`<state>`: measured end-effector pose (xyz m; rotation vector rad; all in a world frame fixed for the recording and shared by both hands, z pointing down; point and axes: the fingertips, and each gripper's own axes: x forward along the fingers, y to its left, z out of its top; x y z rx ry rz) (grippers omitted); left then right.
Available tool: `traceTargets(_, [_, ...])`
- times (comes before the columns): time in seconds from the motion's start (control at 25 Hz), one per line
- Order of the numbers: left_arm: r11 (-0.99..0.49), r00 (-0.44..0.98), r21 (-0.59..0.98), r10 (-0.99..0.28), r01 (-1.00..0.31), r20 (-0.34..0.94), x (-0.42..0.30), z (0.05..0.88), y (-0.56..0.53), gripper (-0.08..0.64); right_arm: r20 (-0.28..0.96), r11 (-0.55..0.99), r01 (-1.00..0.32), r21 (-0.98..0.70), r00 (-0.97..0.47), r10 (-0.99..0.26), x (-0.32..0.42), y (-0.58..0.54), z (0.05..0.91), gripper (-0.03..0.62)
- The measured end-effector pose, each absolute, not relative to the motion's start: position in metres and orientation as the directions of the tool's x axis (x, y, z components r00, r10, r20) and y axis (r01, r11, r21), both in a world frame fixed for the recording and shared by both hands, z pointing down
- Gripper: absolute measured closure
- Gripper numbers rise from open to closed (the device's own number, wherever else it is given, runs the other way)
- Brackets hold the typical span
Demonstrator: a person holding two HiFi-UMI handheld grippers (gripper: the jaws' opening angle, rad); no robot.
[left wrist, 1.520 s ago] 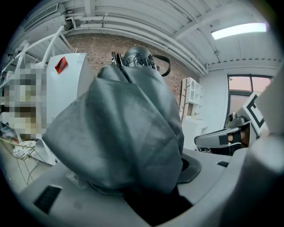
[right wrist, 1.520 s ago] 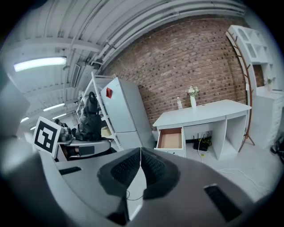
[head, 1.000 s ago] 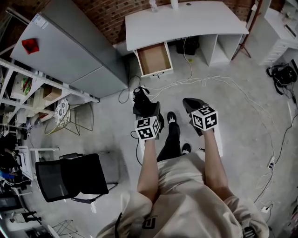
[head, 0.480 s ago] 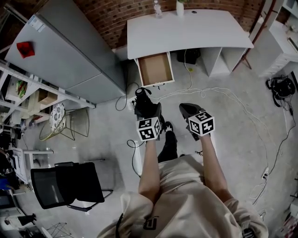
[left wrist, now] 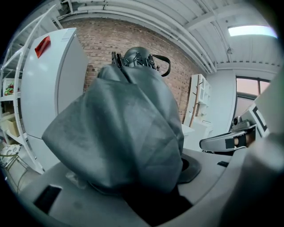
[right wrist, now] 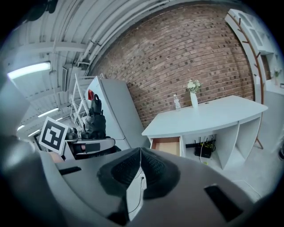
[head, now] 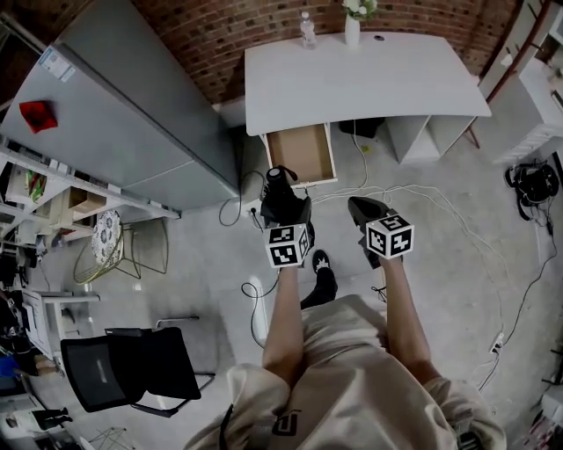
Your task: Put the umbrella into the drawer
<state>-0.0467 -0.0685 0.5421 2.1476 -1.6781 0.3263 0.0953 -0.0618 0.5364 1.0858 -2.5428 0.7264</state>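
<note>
My left gripper is shut on a folded dark grey umbrella, which stands upright between its jaws and fills the left gripper view. The open drawer with a brown wooden bottom hangs out under the white desk, just ahead of the umbrella. My right gripper is beside the left one, shut with nothing held; its jaws meet in the right gripper view. That view also shows the drawer and the umbrella at the left.
A large grey cabinet stands left of the desk. A bottle and a vase sit at the desk's back edge. Cables trail over the floor. A black chair and a wire stool stand at the left.
The person has walked toward the desk; both grippers and the umbrella are now closer to the open drawer. The grip on the umbrella is unchanged.
</note>
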Motion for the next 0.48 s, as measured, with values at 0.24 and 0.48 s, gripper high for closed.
traceTargets(0.24, [-0.217,0.277,0.189,-0.871,-0.958,0.406,-0.064,0.542,-0.129,0.307,0.449,0.572,-0.753,-0.326,-0.656,-0.607,0.083,-0.116,0.537,0.525])
traceTargets(0.48, [-0.272,0.339,0.220,-0.859,-0.937,0.384,-0.073,0.540,-0.172,0.307,0.451,0.522,-0.780,-0.345,-0.626,-0.636,0.075,-0.160,0.545,0.525])
